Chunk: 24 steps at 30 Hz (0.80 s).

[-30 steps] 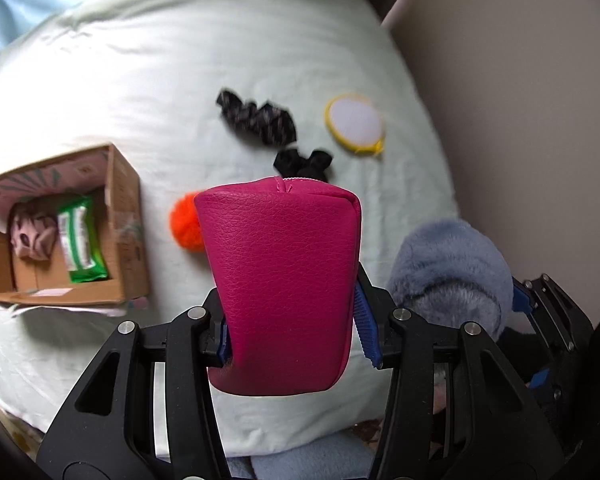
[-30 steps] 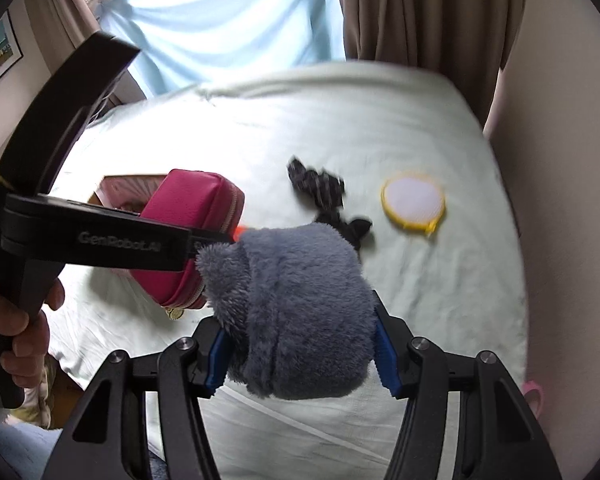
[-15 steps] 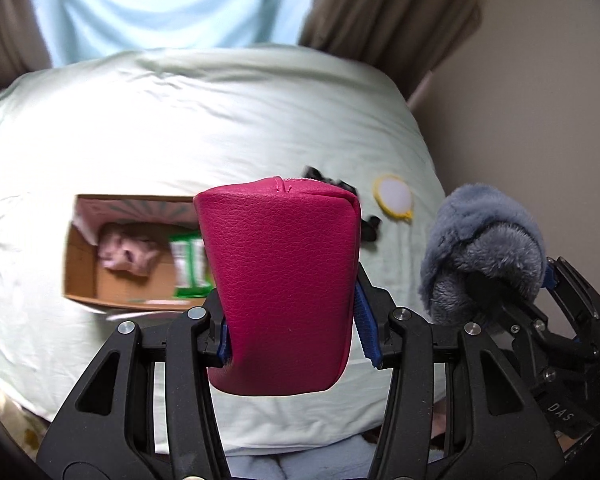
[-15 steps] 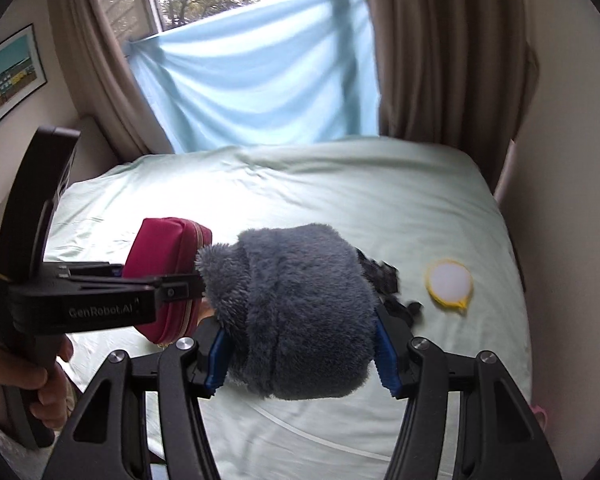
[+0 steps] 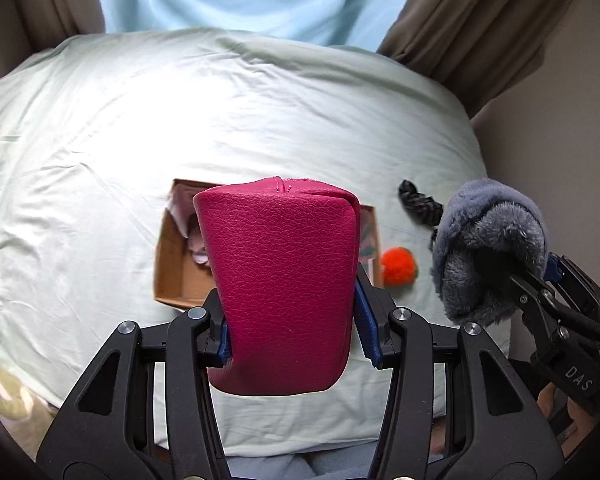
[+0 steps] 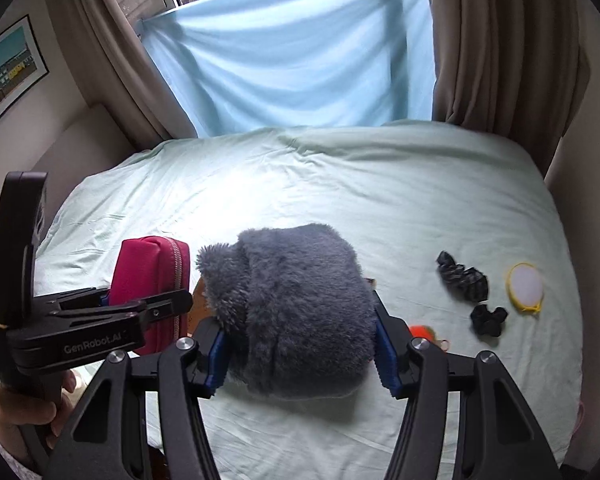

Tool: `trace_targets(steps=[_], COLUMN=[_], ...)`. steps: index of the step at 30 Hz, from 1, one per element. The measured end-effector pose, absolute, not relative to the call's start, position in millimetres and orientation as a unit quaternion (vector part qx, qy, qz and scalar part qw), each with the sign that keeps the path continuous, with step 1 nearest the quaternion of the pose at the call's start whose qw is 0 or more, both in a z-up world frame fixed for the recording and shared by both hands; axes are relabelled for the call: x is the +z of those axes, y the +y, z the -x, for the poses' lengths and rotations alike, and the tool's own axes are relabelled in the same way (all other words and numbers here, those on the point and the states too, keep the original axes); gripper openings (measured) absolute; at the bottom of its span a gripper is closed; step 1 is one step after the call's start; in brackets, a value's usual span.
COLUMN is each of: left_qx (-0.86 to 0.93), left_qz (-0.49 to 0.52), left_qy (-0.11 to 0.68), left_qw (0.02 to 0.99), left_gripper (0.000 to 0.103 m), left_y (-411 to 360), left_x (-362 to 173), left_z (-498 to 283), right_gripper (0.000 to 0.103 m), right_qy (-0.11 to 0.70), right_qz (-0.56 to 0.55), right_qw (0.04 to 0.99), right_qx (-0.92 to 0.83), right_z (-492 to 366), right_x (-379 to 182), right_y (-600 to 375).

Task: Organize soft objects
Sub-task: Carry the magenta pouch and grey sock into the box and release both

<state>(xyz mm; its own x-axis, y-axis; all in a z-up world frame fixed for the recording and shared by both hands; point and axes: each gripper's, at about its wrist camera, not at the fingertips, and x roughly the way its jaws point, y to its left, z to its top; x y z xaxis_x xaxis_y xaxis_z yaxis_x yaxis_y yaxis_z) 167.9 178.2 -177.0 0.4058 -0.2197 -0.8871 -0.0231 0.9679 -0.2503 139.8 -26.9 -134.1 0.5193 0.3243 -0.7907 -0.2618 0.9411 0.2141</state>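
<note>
- A bedroom: a bed (image 6: 380, 200) under a pale green sheet fills both views, with brown curtains and a light blue cloth across the window beyond its far edge.
- Nearest in the left wrist view, the left gripper (image 5: 292, 320) is clamped on a magenta pouch (image 5: 280, 280), its blue pads pressed into both sides; the pouch stands upright between the fingers, zip end uppermost, held above the near part of the bed.
- Alongside it, the right gripper (image 6: 300, 344) is closed on a grey plush item (image 6: 292, 308), which bulges over the pads. The two tools are held side by side, close together, both pointing along the bed toward the window.
- Behind the pouch lies an open cardboard box (image 5: 172, 272) near the middle of the bed, a pinkish cloth showing inside; the pouch hides most of its interior.
- Just beside the box's right wall lies an orange pompom (image 5: 398, 266). Further toward the bed's right edge lie a black scrunchie (image 6: 462, 280), a smaller black piece (image 6: 488, 320) and a yellow-rimmed round pad (image 6: 526, 288).
- Step in hand, as I judge it: carrying both held items to the box.
- The next move calls for lowering the pouch over the box opening and spreading the fingers only once it is clear of the walls, then the plush in turn; the remaining loose pieces are not yet gathered.
</note>
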Motion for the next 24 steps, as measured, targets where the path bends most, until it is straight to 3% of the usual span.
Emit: trace_targets(steps=[9,24], left_qx=[-0.076,-0.095], left_qz=[0.090,0.039], left_qy=[0.594,0.671], left_qw=[0.796,0.735], left_gripper=[0.044,0.044], left_y=[221.9,191.9], left_x=[-252.1,-354.9], left_z=[-217.9,-279.8], right_gripper=[0.055,0.055], right_qy=[0.520,0.632], right_qz=[-0.033,-0.079], right_qw=[0.844,0.770], right_qx=[0.127,0.027], right_z=[-189.0,-242.7], right_x=[-195.0,-305.0], right_y=[25.6,5.9])
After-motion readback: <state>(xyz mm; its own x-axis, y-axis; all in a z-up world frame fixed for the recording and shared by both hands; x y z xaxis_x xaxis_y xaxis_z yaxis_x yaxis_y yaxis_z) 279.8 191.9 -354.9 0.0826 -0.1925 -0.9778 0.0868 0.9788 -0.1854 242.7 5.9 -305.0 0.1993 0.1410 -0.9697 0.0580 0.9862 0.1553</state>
